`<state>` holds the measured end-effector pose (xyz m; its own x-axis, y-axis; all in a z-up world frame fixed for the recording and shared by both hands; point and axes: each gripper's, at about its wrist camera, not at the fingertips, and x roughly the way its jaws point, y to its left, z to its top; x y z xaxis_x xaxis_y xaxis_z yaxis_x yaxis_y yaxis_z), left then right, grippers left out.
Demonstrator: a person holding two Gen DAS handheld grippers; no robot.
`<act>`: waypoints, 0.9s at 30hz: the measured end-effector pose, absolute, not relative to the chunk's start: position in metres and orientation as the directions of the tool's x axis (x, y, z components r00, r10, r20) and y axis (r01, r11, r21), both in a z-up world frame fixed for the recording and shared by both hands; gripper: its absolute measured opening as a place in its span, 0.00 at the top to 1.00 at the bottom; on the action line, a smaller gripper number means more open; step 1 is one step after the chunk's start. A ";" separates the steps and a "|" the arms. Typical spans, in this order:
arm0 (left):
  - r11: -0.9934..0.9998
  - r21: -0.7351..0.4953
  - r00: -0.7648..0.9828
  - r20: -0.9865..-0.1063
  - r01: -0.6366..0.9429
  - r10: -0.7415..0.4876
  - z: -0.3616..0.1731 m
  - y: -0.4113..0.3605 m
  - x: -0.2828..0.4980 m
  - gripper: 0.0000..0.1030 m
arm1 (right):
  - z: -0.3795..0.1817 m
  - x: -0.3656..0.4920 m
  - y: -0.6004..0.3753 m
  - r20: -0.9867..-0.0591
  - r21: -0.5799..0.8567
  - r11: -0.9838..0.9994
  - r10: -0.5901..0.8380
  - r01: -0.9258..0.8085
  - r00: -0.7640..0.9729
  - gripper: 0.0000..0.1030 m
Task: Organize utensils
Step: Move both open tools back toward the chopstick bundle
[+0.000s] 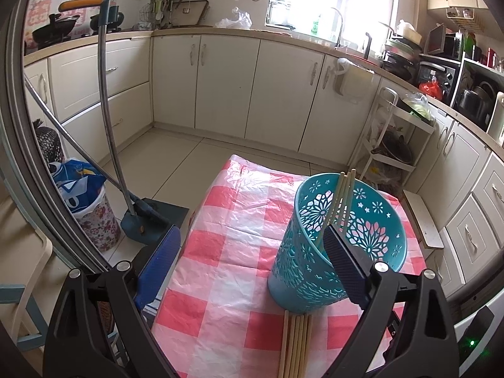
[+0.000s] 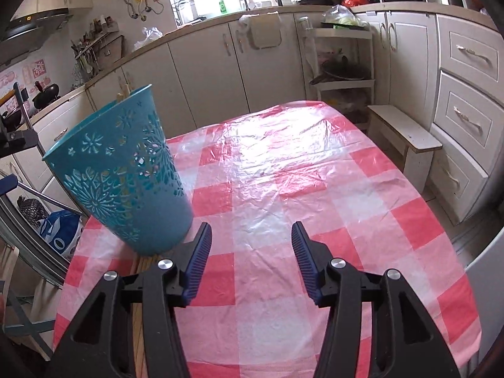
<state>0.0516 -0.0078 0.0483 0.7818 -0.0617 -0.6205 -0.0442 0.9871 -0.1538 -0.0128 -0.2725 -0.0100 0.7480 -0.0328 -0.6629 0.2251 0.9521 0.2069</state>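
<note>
cream kitchen cabinets ring a worktop (image 2: 283, 170) under a pink-and-white checked plastic cloth. right gripper (image 2: 249, 264) hovers low over bare cloth, fingers partly spread and empty. left gripper (image 1: 252, 258) stands wide, its right finger (image 1: 343, 264) inside the rim of the teal perforated plastic holder (image 1: 302, 252), which tilts with a few pale wooden chopsticks (image 1: 341, 195) inside. more loose chopsticks (image 1: 296, 343) lie near, their far ends under the holder's base. likely risk: the tilted holder tips and spills. a broom (image 1: 148, 211) leans far left.
</note>
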 end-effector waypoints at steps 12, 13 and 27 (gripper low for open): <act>0.989 -0.142 0.775 -0.630 -0.049 -0.052 0.047 -0.005 0.053 0.14 | -0.019 -0.009 -0.270 -0.699 0.238 0.945 0.008 0.223 0.715 0.49; 0.989 -0.141 0.775 -0.630 -0.048 -0.052 0.047 -0.005 0.053 0.14 | -0.019 -0.008 -0.268 -0.700 0.233 0.949 0.011 0.213 0.714 0.49; 0.988 -0.139 0.742 -0.669 -0.069 -0.042 0.036 0.015 0.061 0.14 | -0.020 -0.006 -0.242 -0.707 0.181 0.980 0.068 0.086 0.704 0.49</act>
